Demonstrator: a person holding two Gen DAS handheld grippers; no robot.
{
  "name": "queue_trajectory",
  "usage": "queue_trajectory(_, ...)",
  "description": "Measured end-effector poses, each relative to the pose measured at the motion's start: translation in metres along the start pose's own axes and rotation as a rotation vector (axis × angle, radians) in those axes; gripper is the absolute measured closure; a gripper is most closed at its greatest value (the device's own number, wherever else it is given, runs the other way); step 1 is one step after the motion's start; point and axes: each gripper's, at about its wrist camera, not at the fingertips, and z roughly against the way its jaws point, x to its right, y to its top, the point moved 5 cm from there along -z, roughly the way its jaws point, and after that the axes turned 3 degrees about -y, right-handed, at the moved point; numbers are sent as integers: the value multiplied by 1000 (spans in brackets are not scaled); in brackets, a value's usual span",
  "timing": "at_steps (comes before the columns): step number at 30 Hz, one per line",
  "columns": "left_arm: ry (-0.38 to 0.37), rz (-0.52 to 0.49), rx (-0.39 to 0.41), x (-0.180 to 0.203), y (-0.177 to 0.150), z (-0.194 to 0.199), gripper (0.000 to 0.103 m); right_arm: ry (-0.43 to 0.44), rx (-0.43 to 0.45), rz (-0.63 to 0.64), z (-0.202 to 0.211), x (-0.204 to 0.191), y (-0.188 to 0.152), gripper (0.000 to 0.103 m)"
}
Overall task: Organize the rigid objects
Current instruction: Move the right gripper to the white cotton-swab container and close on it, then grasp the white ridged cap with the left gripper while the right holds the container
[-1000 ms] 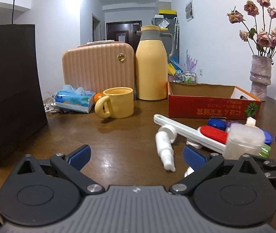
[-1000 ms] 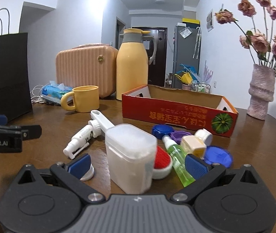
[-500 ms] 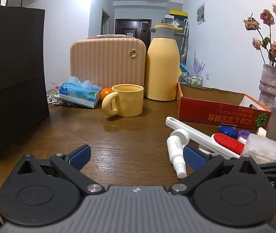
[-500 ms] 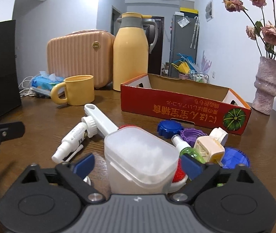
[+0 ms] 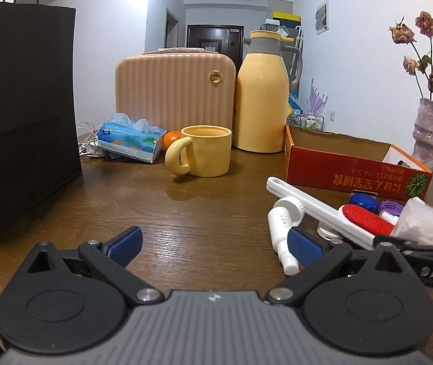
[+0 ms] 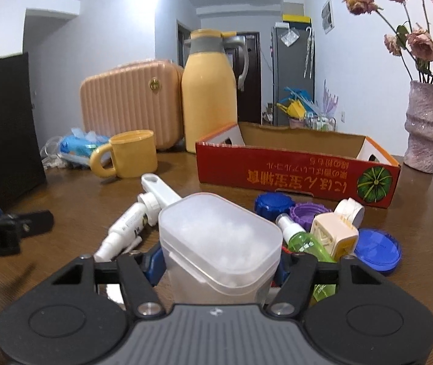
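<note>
A translucent plastic box [image 6: 219, 237] filled with white cotton stands between the fingers of my right gripper [image 6: 218, 266]. Its jaws are closing, and the blue pads [image 6: 154, 261] lie against the box's sides. In the left wrist view the same box [image 5: 423, 225] shows at the far right. My left gripper [image 5: 215, 243] stands open over bare wood, holding nothing. A white spray bottle [image 6: 125, 228], a white lint brush [image 5: 317, 210] with a red pad, a green spray bottle [image 6: 300, 240], a cream dispenser [image 6: 333, 234] and blue and purple caps [image 6: 274, 205] lie around the box.
An open red cardboard box [image 6: 295, 176] sits behind the pile. Further back stand a yellow mug [image 5: 205, 155], a yellow thermos [image 5: 260, 100] and a pink case [image 5: 174, 91]. A black paper bag [image 5: 21, 115] is at the left, a vase [image 6: 425, 130] of dried roses at the right.
The right gripper's jaws have drawn in from wide open until they meet the plastic box's sides, and the gripper has edged forward around it. The left gripper stayed open and nearly still.
</note>
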Motion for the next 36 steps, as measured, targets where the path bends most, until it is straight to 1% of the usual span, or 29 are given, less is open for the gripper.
queue_trajectory(3,4,-1,11,2,0,2,0,26,44,-25,12,5,2,39)
queue_trajectory(7,2,-22,13,11,-2,3,0,20,87,-46,27,15,2,39)
queue_trajectory(13,-24,-32,8,30,-4,5,0,6,99,-99,39,40,-3,39)
queue_trajectory(18,-50,-83,-12,57,-10,3,0,-11,120,-151,47,65,-7,39)
queue_trajectory(22,-78,-134,-43,80,-17,0,0,-18,130,-183,53,81,-9,39)
queue_trajectory(29,-127,-158,-99,104,-26,-9,0,-11,135,-201,58,89,-15,39)
queue_trajectory(30,-129,-159,-108,106,-27,-11,1,-8,134,-203,59,90,-15,39)
queue_trajectory(31,-133,-158,-117,107,-28,-12,6,-5,134,-205,60,90,-16,39)
queue_trajectory(33,-138,-156,-137,108,-30,-16,9,1,135,-205,60,90,-16,39)
queue_trajectory(36,-132,-153,-167,109,-33,-22,10,7,138,-199,61,87,-17,39)
